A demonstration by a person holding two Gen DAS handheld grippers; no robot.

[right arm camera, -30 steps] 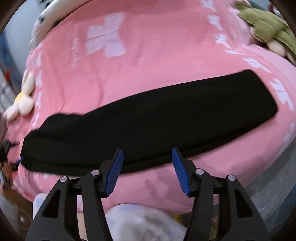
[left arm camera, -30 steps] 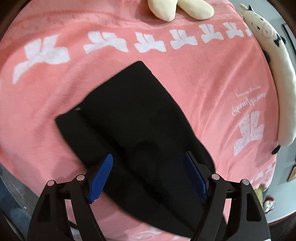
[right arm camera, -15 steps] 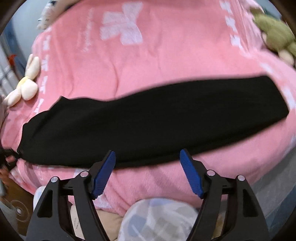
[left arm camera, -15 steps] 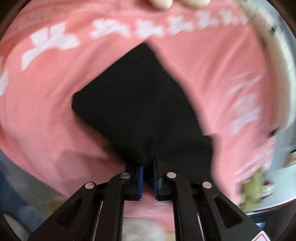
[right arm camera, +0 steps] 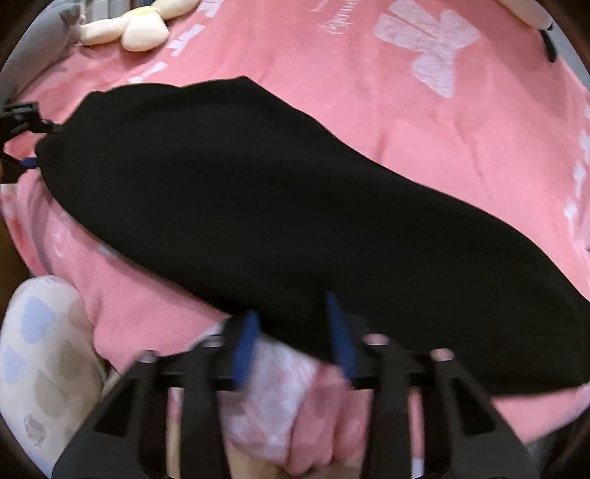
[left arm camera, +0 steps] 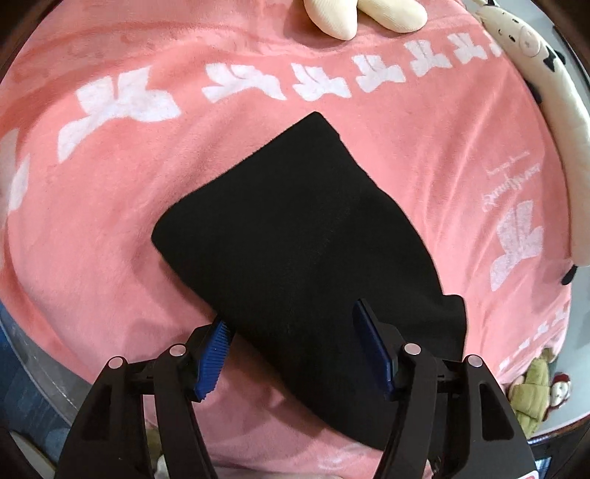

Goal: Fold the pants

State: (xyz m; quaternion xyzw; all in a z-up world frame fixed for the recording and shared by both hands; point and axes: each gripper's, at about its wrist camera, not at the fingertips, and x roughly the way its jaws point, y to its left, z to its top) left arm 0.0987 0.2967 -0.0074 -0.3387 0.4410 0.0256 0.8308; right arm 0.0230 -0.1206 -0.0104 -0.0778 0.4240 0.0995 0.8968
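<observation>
Black pants (left arm camera: 295,235) lie flat as one long strip on a pink blanket (left arm camera: 110,206); they also show in the right wrist view (right arm camera: 280,206). My left gripper (left arm camera: 295,344) is open, its blue pads on either side of the near end of the pants, holding nothing. My right gripper (right arm camera: 293,331) is open at the near long edge of the pants, blurred by motion. The left gripper shows at the far left of the right wrist view (right arm camera: 18,140), at the pants' end.
Cream plush toy (left arm camera: 361,14) at the blanket's far edge. White cow plush (left arm camera: 553,110) along the right side. Green plush (left arm camera: 531,390) by the lower right. A heart-print pillow (right arm camera: 44,364) lies below the blanket's edge.
My left gripper closed on the pants' end half a second ago and has opened again, letting go. My right gripper has swung toward the pants' near edge, staying open.
</observation>
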